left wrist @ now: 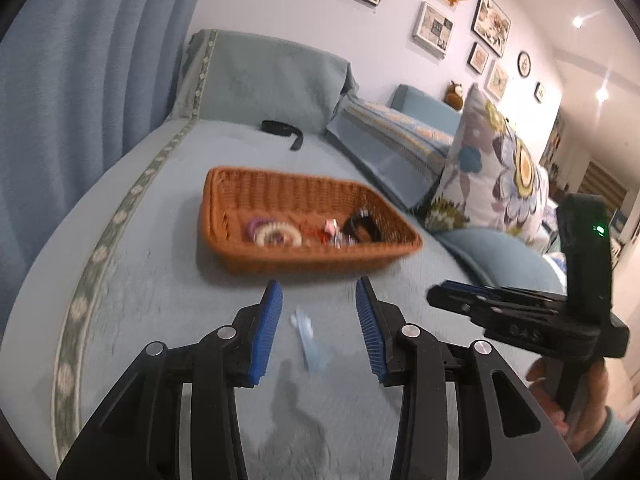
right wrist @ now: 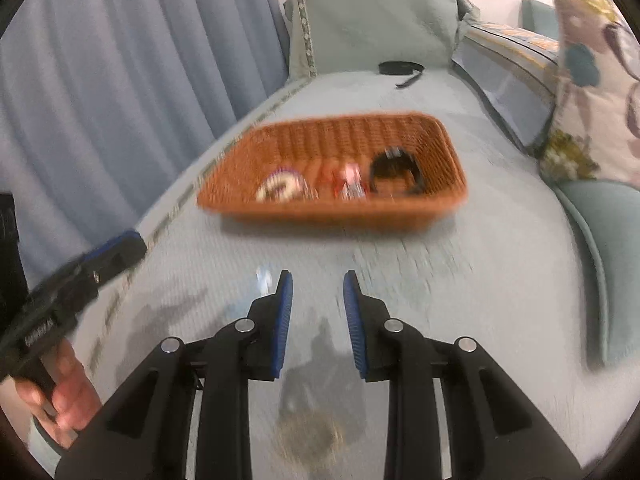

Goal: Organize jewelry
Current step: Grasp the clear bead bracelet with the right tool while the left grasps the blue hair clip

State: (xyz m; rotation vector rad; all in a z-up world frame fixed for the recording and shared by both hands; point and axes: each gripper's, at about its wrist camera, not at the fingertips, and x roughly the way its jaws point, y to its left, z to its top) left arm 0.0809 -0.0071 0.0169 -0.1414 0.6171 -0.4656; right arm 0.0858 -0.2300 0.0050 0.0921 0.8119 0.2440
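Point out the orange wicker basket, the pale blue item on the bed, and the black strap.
Orange wicker basket (left wrist: 304, 258), left wrist view, near wall.
Pale blue item (left wrist: 308, 336), left wrist view, middle.
Black strap (right wrist: 400, 67), right wrist view, loop.

Basket (left wrist: 256, 256): orange-brown wicker weave. Contents: cream-and-purple ring (left wrist: 276, 234), pink-and-red pieces (left wrist: 332, 232), black clip (left wrist: 362, 226). Sofa cover (left wrist: 140, 280): pale blue, bordered by a grey-green band with white floral medallions. Curtain (left wrist: 80, 80): plain blue. Cushion (left wrist: 496, 172): white, floral print in purple, yellow and teal. Both grippers (left wrist: 319, 296) (right wrist: 317, 288): black frames, blue ribbed pads. Black strap (left wrist: 282, 128)
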